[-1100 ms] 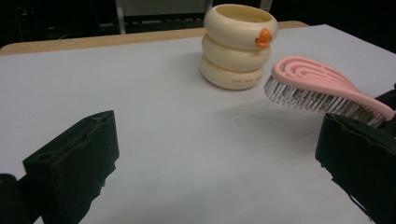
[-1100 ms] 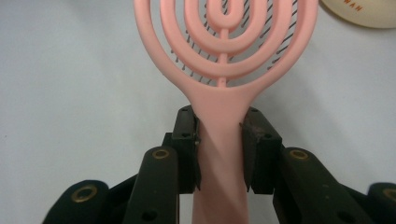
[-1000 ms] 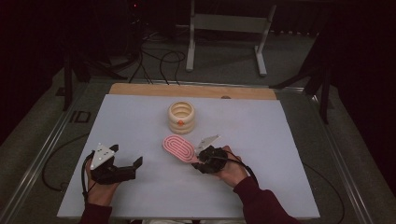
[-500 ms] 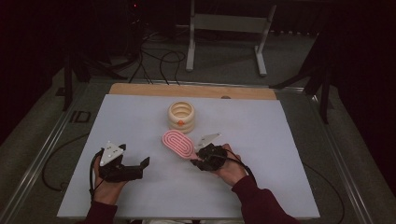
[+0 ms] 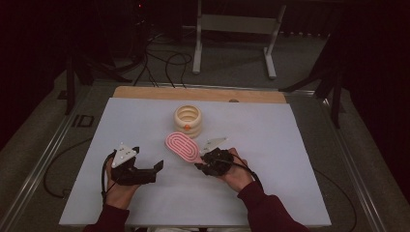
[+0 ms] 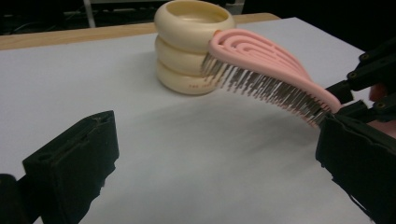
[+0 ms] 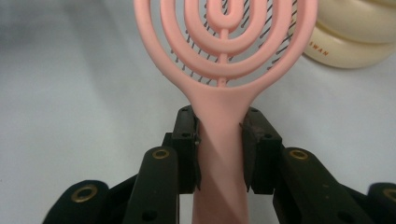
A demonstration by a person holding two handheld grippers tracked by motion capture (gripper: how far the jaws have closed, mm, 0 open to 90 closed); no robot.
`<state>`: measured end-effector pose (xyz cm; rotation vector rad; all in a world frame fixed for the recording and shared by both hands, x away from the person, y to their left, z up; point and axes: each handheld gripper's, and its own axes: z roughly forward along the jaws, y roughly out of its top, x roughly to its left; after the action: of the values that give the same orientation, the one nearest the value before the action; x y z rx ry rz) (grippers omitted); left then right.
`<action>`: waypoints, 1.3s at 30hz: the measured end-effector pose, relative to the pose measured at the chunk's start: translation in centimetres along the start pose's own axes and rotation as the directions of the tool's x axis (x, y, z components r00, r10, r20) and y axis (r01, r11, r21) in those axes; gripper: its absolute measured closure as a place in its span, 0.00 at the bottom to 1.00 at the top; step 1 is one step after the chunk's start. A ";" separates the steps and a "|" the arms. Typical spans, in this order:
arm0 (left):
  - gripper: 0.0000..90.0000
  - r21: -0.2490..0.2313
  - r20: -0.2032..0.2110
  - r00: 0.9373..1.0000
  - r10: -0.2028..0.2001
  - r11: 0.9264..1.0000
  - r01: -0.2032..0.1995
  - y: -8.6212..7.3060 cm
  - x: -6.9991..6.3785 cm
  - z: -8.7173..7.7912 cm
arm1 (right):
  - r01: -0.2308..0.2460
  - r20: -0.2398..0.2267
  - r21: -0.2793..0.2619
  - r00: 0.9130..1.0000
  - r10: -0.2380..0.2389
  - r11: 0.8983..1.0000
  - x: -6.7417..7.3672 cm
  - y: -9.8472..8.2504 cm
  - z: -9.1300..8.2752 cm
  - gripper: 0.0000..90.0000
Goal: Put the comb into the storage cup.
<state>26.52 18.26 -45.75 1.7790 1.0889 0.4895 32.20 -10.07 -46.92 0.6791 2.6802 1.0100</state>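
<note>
Between our left gripper's point(image 6: 210, 182) parted black jaws lies bare white tabletop point(image 6: 196, 154). Far off stands a cream ribbed plastic holder point(image 6: 189, 44); a pink looped plastic hairbrush point(image 6: 266, 65), bristles down, hangs tilted, held by the right gripper point(image 6: 362, 93).

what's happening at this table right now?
A person works two handheld grippers over a white table. The right gripper is shut on the handle of a pink hairbrush, held raised off the table with its bristles facing down and its head near a cream ribbed holder. The left gripper is open and holds nothing, its jaws pointing toward the brush.
</note>
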 end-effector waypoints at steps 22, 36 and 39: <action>0.00 0.004 0.071 0.996 -0.056 0.998 0.056 1.1 -1.8 2.4 | 0.002 0.017 -0.056 1.000 -0.001 0.998 0.7 0.6 0.2 0.78; 0.00 -0.007 0.080 0.991 -0.111 0.994 0.111 1.5 -2.4 3.6 | 0.004 0.021 -0.104 1.000 -0.002 0.995 1.3 0.8 0.3 0.78; 0.00 -0.003 0.086 0.989 -0.120 0.993 0.121 1.7 -2.6 3.9 | 0.005 0.022 -0.108 1.000 -0.003 0.994 1.4 0.8 0.3 0.78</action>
<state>28.72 13.86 -45.72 1.6998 1.1247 0.3413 31.34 -8.68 -46.66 0.6588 2.5854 1.1303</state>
